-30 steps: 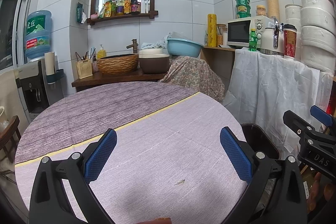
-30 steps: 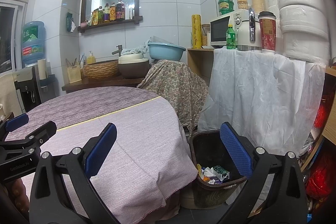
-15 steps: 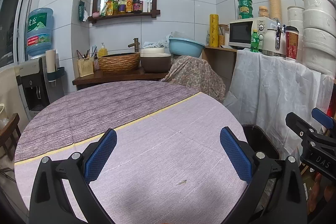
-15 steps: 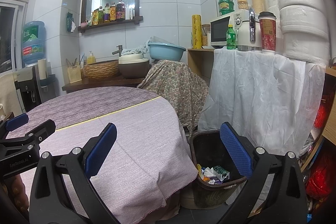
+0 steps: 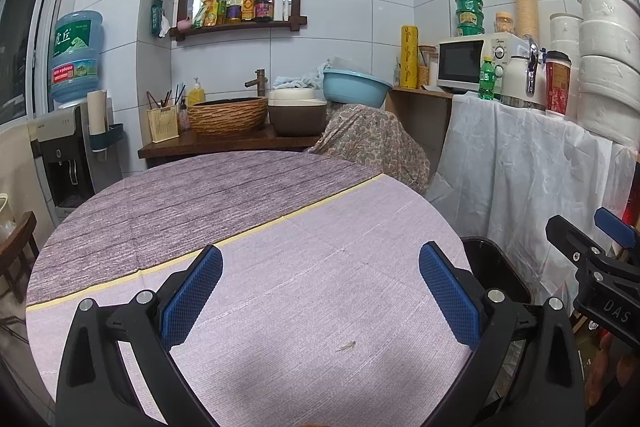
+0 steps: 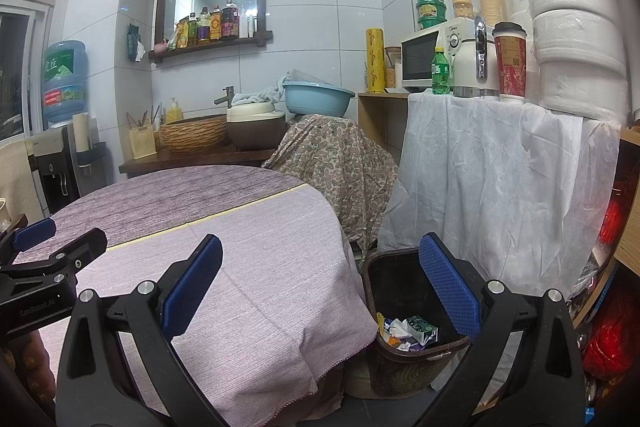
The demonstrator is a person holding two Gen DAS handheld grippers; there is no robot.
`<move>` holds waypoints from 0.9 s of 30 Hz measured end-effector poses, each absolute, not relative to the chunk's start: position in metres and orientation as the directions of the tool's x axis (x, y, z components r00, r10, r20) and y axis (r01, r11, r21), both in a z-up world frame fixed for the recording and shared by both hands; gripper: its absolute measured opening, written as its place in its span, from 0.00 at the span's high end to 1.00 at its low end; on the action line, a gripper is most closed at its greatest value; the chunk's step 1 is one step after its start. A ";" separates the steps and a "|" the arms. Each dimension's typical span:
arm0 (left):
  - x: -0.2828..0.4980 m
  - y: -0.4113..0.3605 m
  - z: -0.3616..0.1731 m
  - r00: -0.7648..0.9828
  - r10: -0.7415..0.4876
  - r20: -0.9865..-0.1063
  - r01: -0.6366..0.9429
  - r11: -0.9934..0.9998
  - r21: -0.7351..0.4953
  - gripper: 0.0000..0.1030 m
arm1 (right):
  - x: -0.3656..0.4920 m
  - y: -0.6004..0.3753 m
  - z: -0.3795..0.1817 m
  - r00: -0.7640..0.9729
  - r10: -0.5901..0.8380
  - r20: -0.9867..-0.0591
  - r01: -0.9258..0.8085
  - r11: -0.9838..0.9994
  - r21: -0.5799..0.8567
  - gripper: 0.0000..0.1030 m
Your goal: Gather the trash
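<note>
Left wrist view: left tool (image 5: 320, 291) held level above the near part of the round bench (image 5: 248, 211), blue pads (image 5: 192, 295) spread wide, nothing between them. Below the gap, a tiny scrap (image 5: 346, 347) lying on the pale cloth near the bench's near edge, untouched. At the right edge of that view, right tool (image 5: 592, 259) poking in sideways, past the bench's right edge.

Right wrist view: right tool (image 6: 320, 291) also spread wide and empty, pointed forward over the bench's right edge, with one pad over the draped cloth and the other over the dark bin (image 6: 404, 307). Bin standing on the floor just beside the bench's right edge, holding crumpled wrappers (image 6: 406, 333) at its bottom. Left tool (image 6: 48, 251) visible at the left of that view, over the bench; part of the hand (image 6: 28, 367) gripping it showing below.
</note>
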State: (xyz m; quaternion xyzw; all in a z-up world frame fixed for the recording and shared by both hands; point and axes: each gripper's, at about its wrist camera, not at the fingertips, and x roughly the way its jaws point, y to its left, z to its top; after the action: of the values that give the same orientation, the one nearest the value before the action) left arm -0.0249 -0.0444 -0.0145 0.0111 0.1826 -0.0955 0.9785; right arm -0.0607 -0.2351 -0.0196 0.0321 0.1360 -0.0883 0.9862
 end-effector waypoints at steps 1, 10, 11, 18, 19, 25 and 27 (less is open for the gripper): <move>-0.025 -0.045 -0.015 0.915 -0.182 -0.361 0.190 0.982 -0.014 0.05 | -0.061 -0.235 -0.020 0.947 -0.166 -0.275 0.183 0.982 0.039 0.06; -0.025 -0.046 -0.015 0.914 -0.179 -0.365 0.186 0.982 -0.016 0.05 | -0.061 -0.235 -0.019 0.948 -0.161 -0.276 0.178 0.983 0.040 0.06; -0.025 -0.046 -0.015 0.914 -0.179 -0.365 0.186 0.982 -0.016 0.05 | -0.061 -0.234 -0.019 0.948 -0.161 -0.275 0.179 0.983 0.040 0.06; -0.025 -0.046 -0.015 0.914 -0.179 -0.365 0.186 0.982 -0.016 0.05 | -0.061 -0.233 -0.020 0.948 -0.158 -0.276 0.175 0.984 0.039 0.06; -0.025 -0.046 -0.015 0.914 -0.178 -0.365 0.186 0.982 -0.016 0.05 | -0.061 -0.233 -0.020 0.948 -0.158 -0.276 0.176 0.984 0.039 0.06; -0.025 -0.046 -0.015 0.914 -0.179 -0.364 0.186 0.982 -0.015 0.05 | -0.061 -0.233 -0.020 0.948 -0.158 -0.275 0.175 0.984 0.039 0.06; -0.025 -0.046 -0.015 0.913 -0.179 -0.365 0.186 0.982 -0.016 0.05 | -0.060 -0.233 -0.020 0.948 -0.158 -0.277 0.175 0.984 0.038 0.06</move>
State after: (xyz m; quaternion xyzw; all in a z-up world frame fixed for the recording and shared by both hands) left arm -0.0247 -0.0455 -0.0148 0.0096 0.1858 -0.0934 0.9781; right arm -0.0604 -0.2328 -0.0199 0.0312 0.1375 -0.0842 0.9864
